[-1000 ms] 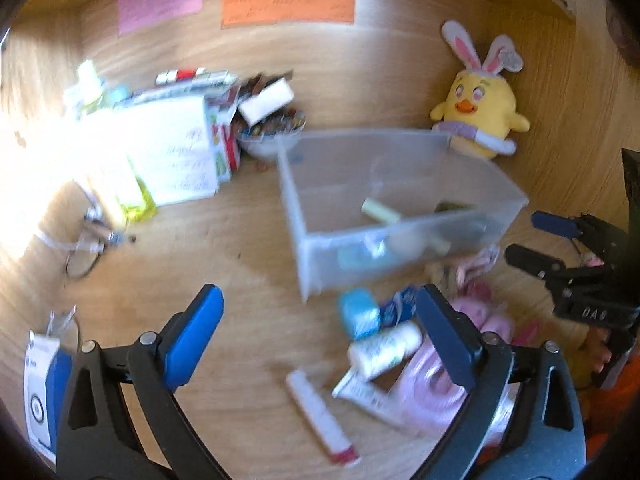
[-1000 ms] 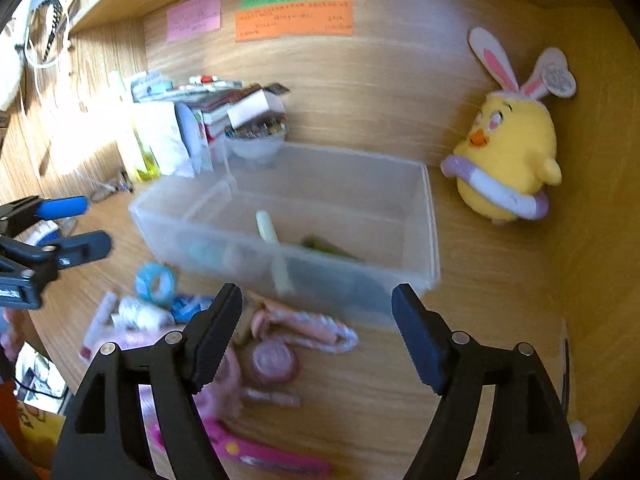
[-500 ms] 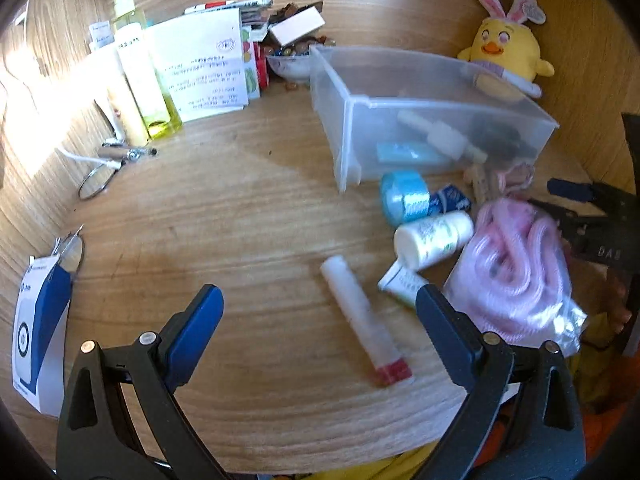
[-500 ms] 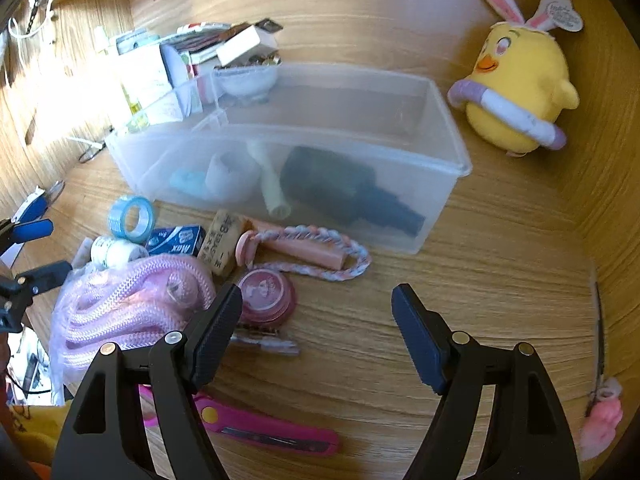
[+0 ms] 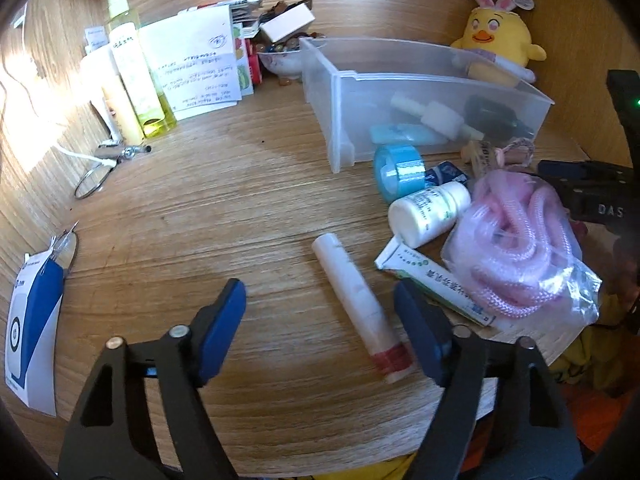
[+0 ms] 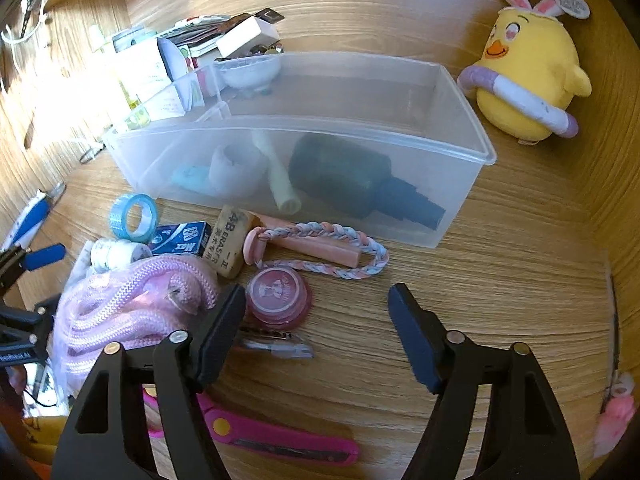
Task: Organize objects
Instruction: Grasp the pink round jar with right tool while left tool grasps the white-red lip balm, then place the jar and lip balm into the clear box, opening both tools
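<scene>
A clear plastic bin (image 5: 348, 92) (image 6: 460, 136) stands on the wooden desk and holds a dark bottle (image 6: 344, 176), a cream tube and a white roll. In front of it lie blue tape (image 5: 400, 170), a white pill bottle (image 5: 428, 212), a white stick with a red end (image 5: 356, 300), a boxed tube (image 5: 432, 280), bagged pink rope (image 5: 520, 240) (image 6: 132, 304), a round pink tin (image 6: 278, 294), a braided cord (image 6: 332, 248) and pink scissors (image 6: 272, 440). My left gripper (image 5: 320, 326) is open and empty beside the white stick. My right gripper (image 6: 316, 328) is open and empty beside the pink tin.
A yellow plush chick (image 6: 528, 76) sits at the back right. Bottles (image 5: 132, 68), papers and a bowl (image 5: 280, 60) stand at the back left. A blue and white box (image 5: 32, 332) lies at the left edge. The desk's front edge is close below the grippers.
Both grippers have pulled back and tilted down, so the bin sits farther off and the loose items in front fill the views. The left gripper's jaws stand narrower than before.
</scene>
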Available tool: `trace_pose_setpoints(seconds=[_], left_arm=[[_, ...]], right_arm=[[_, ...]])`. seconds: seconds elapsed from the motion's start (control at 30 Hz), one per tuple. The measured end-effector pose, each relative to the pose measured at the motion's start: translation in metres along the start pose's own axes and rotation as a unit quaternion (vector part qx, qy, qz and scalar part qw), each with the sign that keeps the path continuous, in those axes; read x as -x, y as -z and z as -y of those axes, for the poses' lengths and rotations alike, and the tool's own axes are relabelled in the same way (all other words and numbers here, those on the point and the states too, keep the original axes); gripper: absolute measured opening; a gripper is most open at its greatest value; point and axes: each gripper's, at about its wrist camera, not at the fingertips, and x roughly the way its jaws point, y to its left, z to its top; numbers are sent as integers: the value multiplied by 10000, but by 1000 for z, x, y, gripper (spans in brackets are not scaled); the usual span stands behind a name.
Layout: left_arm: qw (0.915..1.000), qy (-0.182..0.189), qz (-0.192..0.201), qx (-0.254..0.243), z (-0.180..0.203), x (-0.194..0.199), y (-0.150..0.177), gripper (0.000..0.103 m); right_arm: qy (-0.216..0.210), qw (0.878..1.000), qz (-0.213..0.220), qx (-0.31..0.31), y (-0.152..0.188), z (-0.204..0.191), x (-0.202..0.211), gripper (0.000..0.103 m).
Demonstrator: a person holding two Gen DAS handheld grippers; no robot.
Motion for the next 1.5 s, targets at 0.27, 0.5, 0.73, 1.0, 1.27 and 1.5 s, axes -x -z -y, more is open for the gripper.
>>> trace_pose_setpoints(seconds=[0.27,0.5,0.73,1.0,1.27,1.5], left_arm=[[9998,171,100,1,1,2,3,48],[9998,60,130,158,-10,2,2,15],[9995,-74,253,173,-11,2,-2,15],[9956,-158,887,269,-16,31,-25,15],[9859,122,1592,501,-21,54,-60,14],[9765,332,2082,444,-16,73,-89,15]], right_arm=[[95,9997,99,209,-3,-12,1,32],[289,9992,243,155,3,-11,6,31],[291,9987,382,-153,4,5,20,31],[181,9971,741,-75,-9,-1,39,31],[37,9923,1237,-36,-28,-9,59,31],[90,9914,1305,-107,-45,-3,53,31]])
